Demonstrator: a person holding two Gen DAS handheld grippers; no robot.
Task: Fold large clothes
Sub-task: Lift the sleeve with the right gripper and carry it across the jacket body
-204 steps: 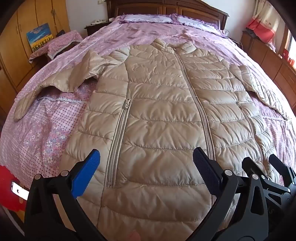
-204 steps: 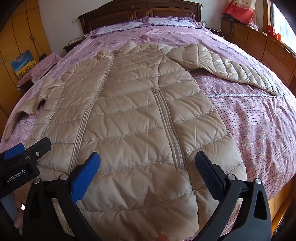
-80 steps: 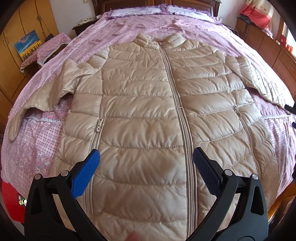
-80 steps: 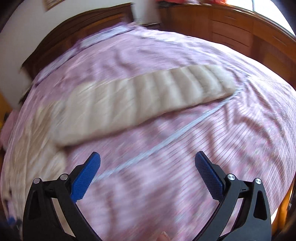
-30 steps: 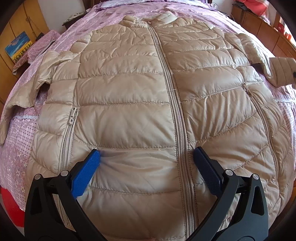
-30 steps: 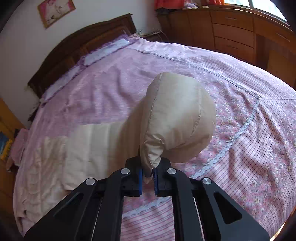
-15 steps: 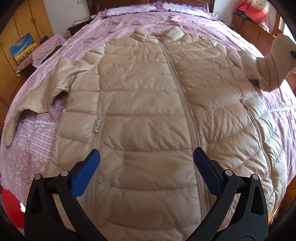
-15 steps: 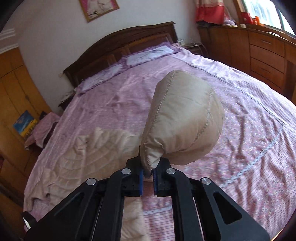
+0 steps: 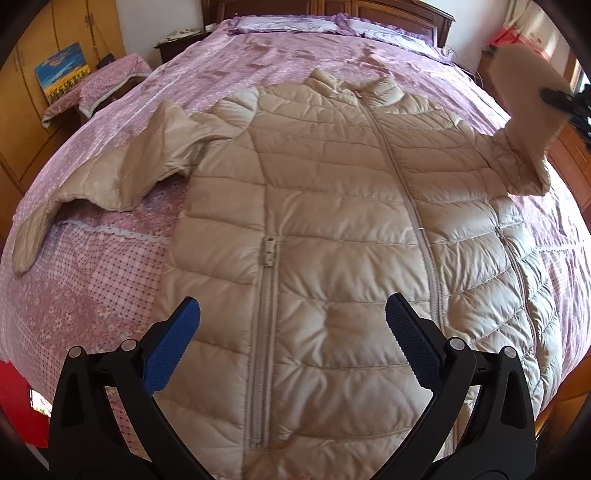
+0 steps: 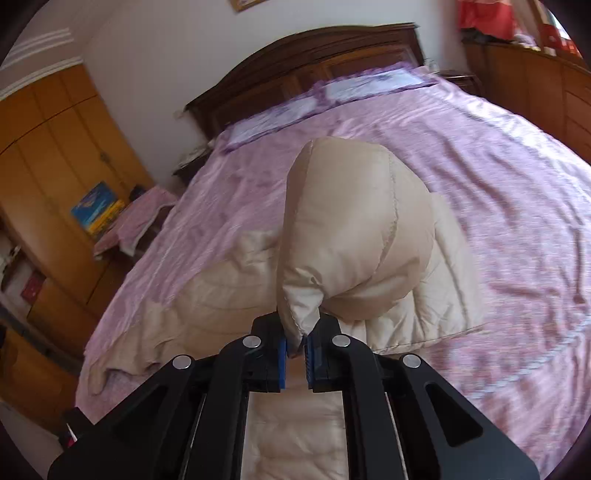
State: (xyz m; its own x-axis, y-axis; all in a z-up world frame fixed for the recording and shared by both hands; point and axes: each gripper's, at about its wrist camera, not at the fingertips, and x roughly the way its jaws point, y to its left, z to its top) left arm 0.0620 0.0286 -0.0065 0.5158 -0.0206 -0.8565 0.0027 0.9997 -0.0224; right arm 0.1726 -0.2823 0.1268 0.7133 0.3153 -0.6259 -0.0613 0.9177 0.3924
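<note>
A long beige quilted down coat [image 9: 332, 229] lies face up, zipped, on the pink bed [image 9: 110, 280]. My left gripper [image 9: 291, 347] is open and empty, hovering above the coat's lower front. My right gripper [image 10: 294, 350] is shut on the cuff of the coat's right sleeve [image 10: 351, 236] and holds it lifted off the bed. The raised sleeve [image 9: 524, 110] and the right gripper [image 9: 565, 99] show at the upper right of the left wrist view. The other sleeve [image 9: 110, 181] lies spread out to the left on the bed.
A dark wooden headboard [image 10: 314, 62] and pillows [image 9: 288, 24] are at the far end. Orange wardrobes [image 10: 48, 155] and a covered bedside table [image 9: 96, 88] stand to the left. Wooden drawers [image 10: 535, 81] line the right wall. A red object [image 9: 14, 402] lies beside the bed's lower left.
My right gripper closed on the right sleeve's cuff, lifted it and is carrying it up and inward over the coat. My left gripper stayed open and pulled back slightly above the hem.
</note>
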